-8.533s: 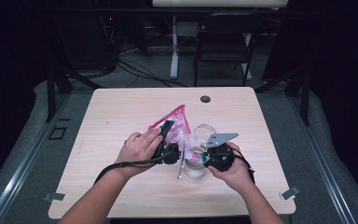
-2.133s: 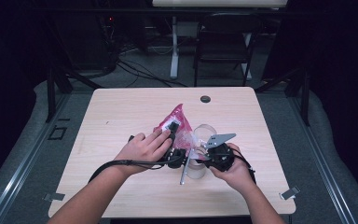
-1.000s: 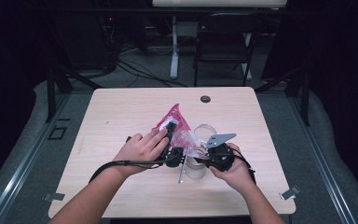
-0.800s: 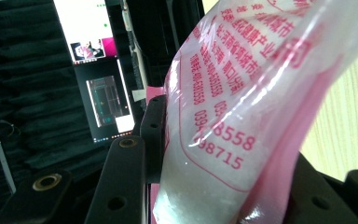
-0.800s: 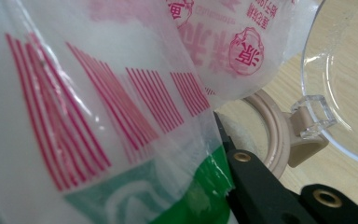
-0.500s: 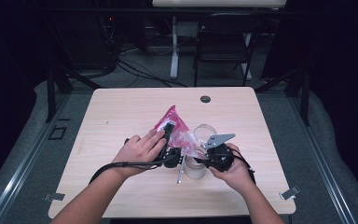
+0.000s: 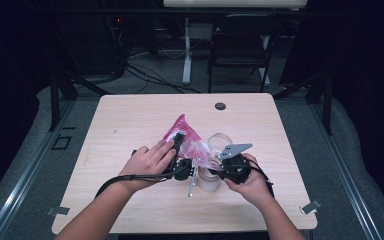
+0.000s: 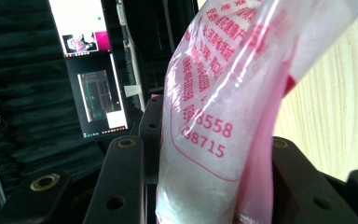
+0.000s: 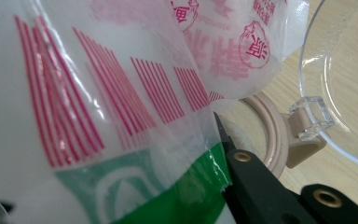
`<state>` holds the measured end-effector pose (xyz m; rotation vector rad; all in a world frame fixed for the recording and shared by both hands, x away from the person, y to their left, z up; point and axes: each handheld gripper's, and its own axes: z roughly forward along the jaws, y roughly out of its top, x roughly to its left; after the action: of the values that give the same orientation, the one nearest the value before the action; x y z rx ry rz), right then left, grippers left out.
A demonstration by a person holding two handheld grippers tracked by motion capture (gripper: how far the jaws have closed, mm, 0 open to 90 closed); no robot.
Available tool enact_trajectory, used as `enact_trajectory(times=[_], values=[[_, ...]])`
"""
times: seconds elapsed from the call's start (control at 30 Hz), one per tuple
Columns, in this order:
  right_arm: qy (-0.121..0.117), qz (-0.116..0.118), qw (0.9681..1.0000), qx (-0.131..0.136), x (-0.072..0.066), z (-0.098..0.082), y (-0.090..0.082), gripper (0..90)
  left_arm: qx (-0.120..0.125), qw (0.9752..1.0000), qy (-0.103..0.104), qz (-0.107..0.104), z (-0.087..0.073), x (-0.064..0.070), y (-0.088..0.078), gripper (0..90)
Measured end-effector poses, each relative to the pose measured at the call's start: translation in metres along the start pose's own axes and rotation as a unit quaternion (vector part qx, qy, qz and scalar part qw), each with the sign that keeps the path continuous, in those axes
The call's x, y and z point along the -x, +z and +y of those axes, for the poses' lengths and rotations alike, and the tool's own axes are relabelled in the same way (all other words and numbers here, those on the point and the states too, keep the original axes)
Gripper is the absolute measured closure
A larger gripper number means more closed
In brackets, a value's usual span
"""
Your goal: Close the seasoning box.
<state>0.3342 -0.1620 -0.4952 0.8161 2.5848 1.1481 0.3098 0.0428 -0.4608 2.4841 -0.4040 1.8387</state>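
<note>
The jaws of the left gripper stand on either side of the pink-and-white plastic bag and press on it, the bag's lower end wedged between them and its printed film rising up and away through the left gripper view. In the right gripper view one black jaw shows at the bottom right, its tip lying against the lower edge of the same bag, where the film turns green; the other jaw is hidden behind the bag, yet the right gripper is closed on that edge. From the high view the bag hangs stretched between the left gripper and the right gripper, above the middle of the counter, with its pink top pointing away from the person. Just beyond the right jaw lies a clear jar with a beige rim, its clear hinged lid swung open beside the bag
</note>
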Motion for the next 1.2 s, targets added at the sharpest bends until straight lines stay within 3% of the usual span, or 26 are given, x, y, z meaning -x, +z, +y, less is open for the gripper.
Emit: enact_trajectory(times=[0.47, 0.73, 1.0, 1.2], values=[[-0.001, -0.002, 1.0000, 0.000, -0.0001, 0.0000, 0.0003, 90.0, 0.000, 0.9999, -0.011, -0.003, -0.0020, 0.0040, 0.0021, 65.1], [0.001, -0.003, 1.0000, 0.004, -0.0002, -0.0001, -0.0001, 90.0, -0.006, 0.9999, -0.005, -0.008, -0.0028, 0.0047, 0.0026, 65.4], [0.001, -0.001, 1.0000, 0.007, 0.0002, 0.0008, -0.0025, 90.0, -0.003, 0.9998, -0.019, -0.012, -0.0050, 0.0046, 0.0024, 67.1], [0.007, 0.001, 0.9996, 0.027, -0.0016, 0.0029, -0.0056, 90.0, -0.005, 0.9996, -0.023, -0.012, -0.0076, 0.0042, 0.0021, 69.7]])
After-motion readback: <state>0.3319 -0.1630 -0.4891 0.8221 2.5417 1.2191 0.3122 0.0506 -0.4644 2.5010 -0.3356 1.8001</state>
